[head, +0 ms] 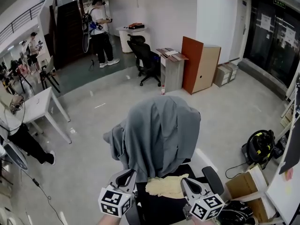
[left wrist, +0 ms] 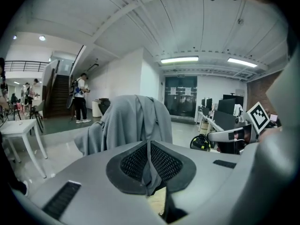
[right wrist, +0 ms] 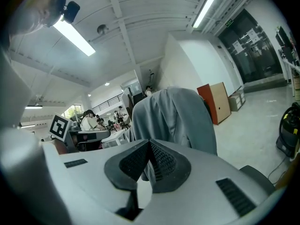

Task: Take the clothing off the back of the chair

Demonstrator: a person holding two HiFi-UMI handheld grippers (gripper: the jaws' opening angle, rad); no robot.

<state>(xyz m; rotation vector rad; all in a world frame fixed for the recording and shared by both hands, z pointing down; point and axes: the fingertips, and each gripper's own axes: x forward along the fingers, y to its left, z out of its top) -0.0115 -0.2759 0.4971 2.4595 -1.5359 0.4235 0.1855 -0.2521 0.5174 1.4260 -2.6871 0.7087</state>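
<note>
A grey garment (head: 157,132) is draped over the back of a black office chair (head: 213,177) and covers the whole backrest. A pale yellow cloth (head: 166,186) lies on the seat. My left gripper (head: 127,176) is shut and empty, just short of the garment's lower left hem. My right gripper (head: 189,185) is shut too, over the seat's right side below the hem. The garment (left wrist: 133,121) fills the middle of the left gripper view beyond the closed left gripper (left wrist: 149,159). In the right gripper view it (right wrist: 176,118) hangs past the closed right gripper (right wrist: 150,159).
A second black chair (head: 145,57), a small grey cabinet (head: 171,69) and an orange board (head: 200,64) stand behind. A white table (head: 40,107) is at the left. A black-and-yellow machine (head: 258,146) and a cardboard box (head: 243,186) sit at the right. A person (head: 101,29) stands far back.
</note>
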